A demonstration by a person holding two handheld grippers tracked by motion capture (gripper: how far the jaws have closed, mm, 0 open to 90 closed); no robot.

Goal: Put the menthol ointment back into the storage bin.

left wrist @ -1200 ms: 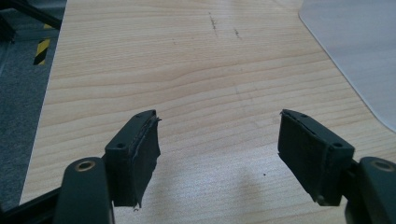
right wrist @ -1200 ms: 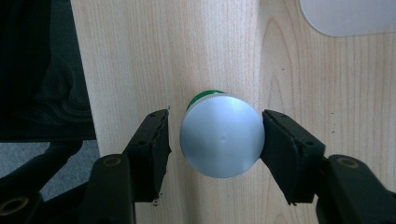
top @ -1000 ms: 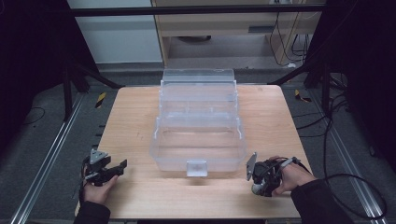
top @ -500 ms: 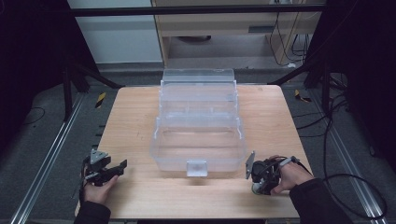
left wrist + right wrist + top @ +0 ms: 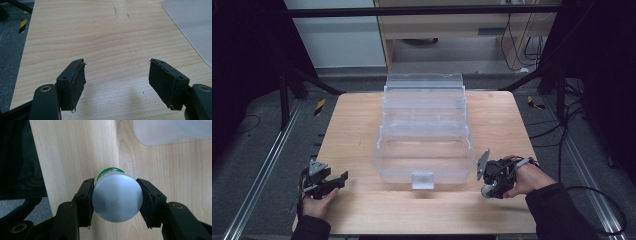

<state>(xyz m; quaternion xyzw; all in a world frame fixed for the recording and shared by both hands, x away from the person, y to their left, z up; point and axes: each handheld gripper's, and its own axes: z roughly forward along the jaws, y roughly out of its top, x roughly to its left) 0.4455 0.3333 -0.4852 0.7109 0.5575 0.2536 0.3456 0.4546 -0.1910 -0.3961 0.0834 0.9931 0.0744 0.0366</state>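
A small container with a round grey end [image 5: 117, 197] and a green band behind it sits between the jaws of my right gripper [image 5: 115, 182], which is shut on it. From above, that gripper [image 5: 490, 186] hovers low at the table's near right, just right of a clear plastic tiered box [image 5: 424, 130], and the container's grey end [image 5: 485, 191] faces the near edge. My left gripper [image 5: 326, 182] rests at the near left corner. Its jaws are open and its gripper view [image 5: 117, 67] has bare wood between them.
The wooden table [image 5: 357, 120] carries the open clear box in its middle, with a latch tab [image 5: 422, 180] at the front. A corner of the box [image 5: 195, 22] lies ahead and to the right of the left jaws. Dark floor, rails and cables surround the table.
The right gripper has shifted slightly at the near right with the container held in it. The left gripper has stayed put.
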